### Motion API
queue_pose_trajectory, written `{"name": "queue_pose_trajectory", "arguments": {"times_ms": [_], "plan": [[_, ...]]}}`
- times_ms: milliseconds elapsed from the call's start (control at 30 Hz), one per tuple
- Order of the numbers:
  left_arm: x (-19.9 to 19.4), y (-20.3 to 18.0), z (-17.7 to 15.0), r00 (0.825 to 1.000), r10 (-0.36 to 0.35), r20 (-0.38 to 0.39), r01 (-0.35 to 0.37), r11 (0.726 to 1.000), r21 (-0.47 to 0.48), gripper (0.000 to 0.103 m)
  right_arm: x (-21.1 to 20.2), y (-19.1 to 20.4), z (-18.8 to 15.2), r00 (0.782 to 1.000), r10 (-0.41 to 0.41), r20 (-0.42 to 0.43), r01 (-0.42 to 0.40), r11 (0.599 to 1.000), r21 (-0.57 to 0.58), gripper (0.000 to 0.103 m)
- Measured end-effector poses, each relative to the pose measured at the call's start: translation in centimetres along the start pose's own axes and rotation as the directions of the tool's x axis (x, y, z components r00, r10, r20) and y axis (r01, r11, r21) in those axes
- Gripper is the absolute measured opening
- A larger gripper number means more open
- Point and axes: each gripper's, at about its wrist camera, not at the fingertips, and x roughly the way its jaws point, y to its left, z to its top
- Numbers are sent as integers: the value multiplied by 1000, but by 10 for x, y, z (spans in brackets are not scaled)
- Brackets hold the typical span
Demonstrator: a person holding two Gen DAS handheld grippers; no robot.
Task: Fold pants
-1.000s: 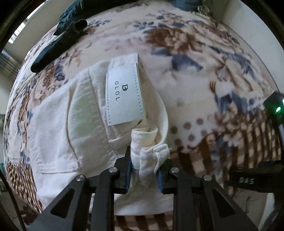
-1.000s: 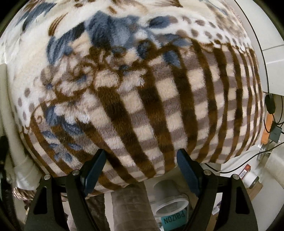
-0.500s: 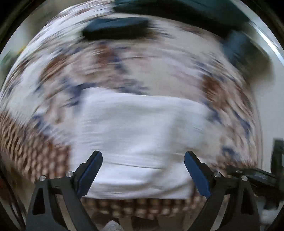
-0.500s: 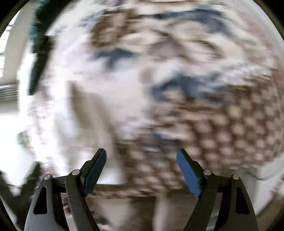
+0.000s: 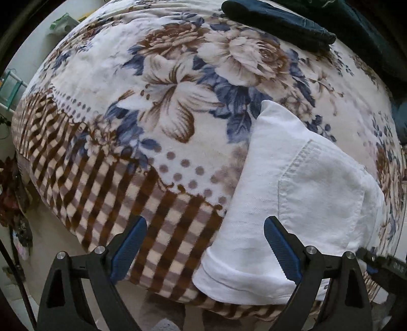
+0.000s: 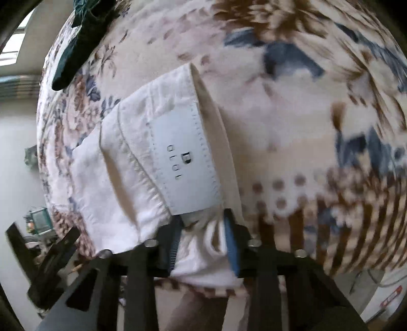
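My left tongs (image 5: 204, 248) stand wide apart and hold nothing; between their blue pads (image 5: 128, 245) I see only the brown-checked border of the blanket (image 5: 101, 107). The white pants (image 5: 292, 203) lie folded into a compact bundle on that blanket, filling the view from about 3 o'clock down to 5 o'clock, a stitched pocket facing up. The right-hand pad overlaps the lower edge of the bundle in the picture, but I cannot tell that it touches the cloth. A dark garment (image 5: 277, 23) lies across the blanket at 1 o'clock, well apart from the pants.

My right tongs (image 6: 203, 245) are closing, with a bunched fold of the pants (image 6: 122, 178) between the two blue pads (image 6: 231, 244), which press on it from both sides. The fold sits at 6 o'clock in this view, just below the pale rectangular label (image 6: 183, 160) sewn to the waistband, which runs up toward 11 o'clock. The rest of the bundle spreads toward 8 o'clock. The dark garment (image 6: 78, 43) shows here at 11 o'clock, and my left tongs (image 6: 43, 264) appear as black arms at 8 o'clock, beside the edge of the blanket (image 6: 292, 101). This view is somewhat blurred
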Motion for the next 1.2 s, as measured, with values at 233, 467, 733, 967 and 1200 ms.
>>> {"name": "queue_pose_trajectory", "arguments": {"times_ms": [233, 467, 733, 967, 1200], "plan": [[-4, -3, 1, 998, -55, -13, 56, 998, 21, 94, -61, 1, -39, 995, -20, 95, 16, 999, 48, 23], [5, -10, 16, 996, -86, -30, 88, 994, 61, 94, -31, -25, -28, 993, 107, -51, -102, 990, 94, 58], [14, -20, 26, 996, -86, -33, 88, 993, 76, 94, 22, -56, -32, 968, 211, -134, -171, 950, 262, 37], [10, -21, 49, 988, -153, 7, 152, 986, 65, 94, -50, -43, -77, 993, 48, 105, -72, 970, 232, 14], [32, -43, 87, 964, -267, -17, 268, 961, 73, 94, 1, -72, -79, 987, 148, -69, -115, 930, 350, 37]]}}
